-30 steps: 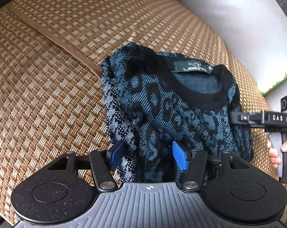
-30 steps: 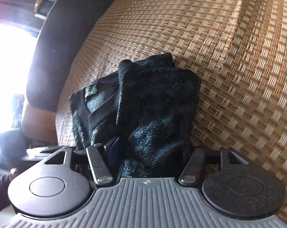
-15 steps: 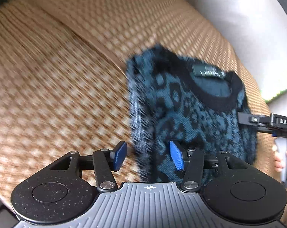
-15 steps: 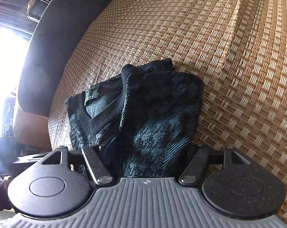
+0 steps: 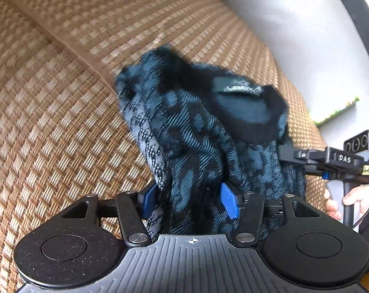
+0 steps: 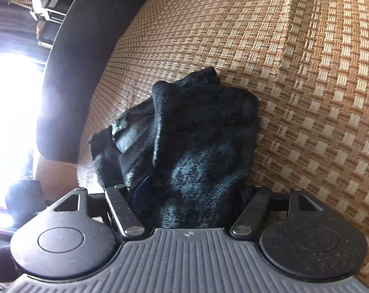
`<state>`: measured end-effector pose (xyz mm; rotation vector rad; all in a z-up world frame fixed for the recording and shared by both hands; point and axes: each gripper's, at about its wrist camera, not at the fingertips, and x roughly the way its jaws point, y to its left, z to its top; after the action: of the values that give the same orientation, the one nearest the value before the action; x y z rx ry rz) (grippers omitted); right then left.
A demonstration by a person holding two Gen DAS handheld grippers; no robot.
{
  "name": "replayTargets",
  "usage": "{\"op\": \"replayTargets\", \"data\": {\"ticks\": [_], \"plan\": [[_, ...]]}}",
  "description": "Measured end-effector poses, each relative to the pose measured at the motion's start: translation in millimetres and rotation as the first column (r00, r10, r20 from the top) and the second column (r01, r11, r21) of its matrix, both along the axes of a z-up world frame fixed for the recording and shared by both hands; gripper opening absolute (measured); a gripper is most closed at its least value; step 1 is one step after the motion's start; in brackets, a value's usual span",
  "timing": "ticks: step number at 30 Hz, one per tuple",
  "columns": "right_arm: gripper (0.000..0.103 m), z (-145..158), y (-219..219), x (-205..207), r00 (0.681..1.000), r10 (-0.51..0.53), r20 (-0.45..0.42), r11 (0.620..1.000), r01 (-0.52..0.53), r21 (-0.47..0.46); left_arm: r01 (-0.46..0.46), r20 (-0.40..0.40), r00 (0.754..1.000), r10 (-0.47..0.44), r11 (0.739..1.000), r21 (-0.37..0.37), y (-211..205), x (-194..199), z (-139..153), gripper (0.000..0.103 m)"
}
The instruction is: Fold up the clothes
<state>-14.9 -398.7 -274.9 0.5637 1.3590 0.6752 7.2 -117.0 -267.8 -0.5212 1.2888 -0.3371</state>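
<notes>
A folded dark blue and black patterned sweater [image 5: 199,131] with a black collar and a label lies bunched on a woven mat. My left gripper [image 5: 188,199] has its blue pads on either side of the sweater's near edge, jaws partly closed on the fabric. My right gripper [image 6: 184,195] holds the other side of the sweater [image 6: 199,146], with cloth filling the gap between its fingers. The right gripper also shows at the right of the left wrist view [image 5: 291,155], its tip in the sweater.
The woven tan mat [image 5: 62,122] covers a cushioned seat with a brown seam. A white wall [image 5: 294,24] stands behind. A dark armrest [image 6: 69,73] and a bright window are at the left of the right wrist view. A hand [image 5: 343,200] holds the right gripper's handle.
The sweater has been gathered and lifted, going from flat to bunched. The left gripper, off the edge half a second ago, has fabric between its pads again.
</notes>
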Motion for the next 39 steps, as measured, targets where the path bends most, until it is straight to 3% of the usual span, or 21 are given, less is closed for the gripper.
{"op": "replayTargets", "data": {"ticks": [2, 3, 4, 5, 7, 14, 19, 25, 32, 35, 36, 37, 39], "plan": [[0.071, -3, 2, 1, 1.0, -0.015, -0.004, 1.0, 0.015, -0.005, -0.003, -0.004, 1.0, 0.003, 1.0, -0.017, -2, 10, 2, 0.061], [0.069, -5, 3, 1, 1.0, -0.022, -0.006, 1.0, 0.022, -0.007, 0.011, 0.002, 1.0, -0.011, 1.0, -0.009, -6, 13, 3, 0.031], [0.062, -5, 5, 2, 1.0, -0.023, -0.006, 1.0, 0.023, -0.011, 0.025, 0.007, 1.0, -0.025, 1.0, 0.001, -9, 15, 5, 0.022], [0.041, -2, 8, 1, 1.0, -0.018, -0.006, 1.0, 0.018, -0.011, 0.031, 0.019, 0.999, -0.031, 0.999, 0.01, -10, 14, 9, 0.018], [0.032, 5, 12, -3, 1.0, -0.021, -0.014, 1.0, 0.021, 0.003, 0.038, 0.045, 0.998, -0.039, 0.999, 0.028, -10, 11, 19, 0.013], [0.027, 43, 6, -36, 0.99, -0.136, 0.028, 0.983, 0.132, 0.129, 0.049, 0.139, 0.989, -0.05, 0.999, 0.008, 1, 17, 74, 0.013], [0.027, 59, -27, -65, 0.955, -0.291, 0.062, 0.937, 0.272, 0.218, 0.187, 0.237, 0.953, -0.188, 0.982, 0.027, -43, 35, 107, 0.013], [0.027, 78, -121, -90, 0.895, -0.428, 0.126, 0.89, 0.393, 0.231, 0.368, 0.311, 0.877, -0.366, 0.928, 0.052, -163, 40, 123, 0.014], [0.027, 102, -275, -98, 0.805, -0.539, 0.247, 0.842, 0.523, 0.133, 0.521, 0.371, 0.783, -0.5, 0.852, 0.049, -350, 40, 110, 0.014], [0.028, 96, -336, -85, 0.757, -0.589, 0.283, 0.802, 0.59, 0.091, 0.522, 0.372, 0.778, -0.507, 0.85, 0.068, -414, 58, 87, 0.017], [0.029, 90, -353, -77, 0.743, -0.6, 0.296, 0.789, 0.61, 0.068, 0.512, 0.369, 0.779, -0.507, 0.854, 0.092, -430, 64, 75, 0.027], [0.036, 80, -367, -69, 0.728, -0.616, 0.3, 0.772, 0.635, 0.043, 0.499, 0.355, 0.78, -0.516, 0.854, 0.146, -443, 68, 61, 0.037], [0.068, 50, -390, -51, 0.694, -0.662, 0.282, 0.721, 0.693, -0.013, 0.468, 0.26, 0.801, -0.539, 0.835, 0.289, -453, 77, 28, 0.037]]}}
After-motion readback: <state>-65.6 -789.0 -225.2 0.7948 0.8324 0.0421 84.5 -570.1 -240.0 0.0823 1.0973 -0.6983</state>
